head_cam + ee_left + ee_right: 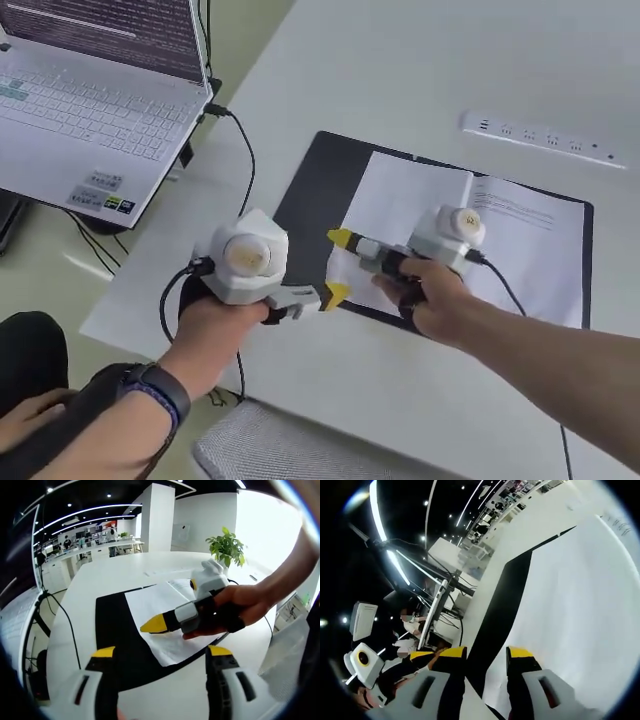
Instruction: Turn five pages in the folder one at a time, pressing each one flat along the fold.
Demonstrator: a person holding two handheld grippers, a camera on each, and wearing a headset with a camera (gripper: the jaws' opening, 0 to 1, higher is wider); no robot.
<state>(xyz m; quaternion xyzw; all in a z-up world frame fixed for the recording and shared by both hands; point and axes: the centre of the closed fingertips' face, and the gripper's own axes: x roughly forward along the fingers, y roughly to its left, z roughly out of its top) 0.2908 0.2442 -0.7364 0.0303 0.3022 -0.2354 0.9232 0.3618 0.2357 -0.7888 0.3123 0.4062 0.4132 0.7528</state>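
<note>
An open black folder (pixel 310 190) lies on the white table with white printed pages (pixel 410 200) on it. My right gripper (pixel 340 238) hovers over the left page's lower left part, jaws pointing left. In the right gripper view the right gripper (pixel 486 654) is open by a narrow gap, and the page (pixel 575 605) edge and black cover (pixel 507 595) run under it. My left gripper (pixel 330 297) is just off the folder's near left corner, pointing right. In the left gripper view the left gripper (pixel 161 652) stands wide open and empty, facing the right gripper (pixel 155 624) over the page (pixel 155 600).
An open laptop (pixel 90 110) sits at the table's far left, with a black cable (pixel 245 150) trailing toward the folder. A white power strip (pixel 545 138) lies beyond the folder at the right. A grey chair seat (pixel 300 450) is below the near table edge.
</note>
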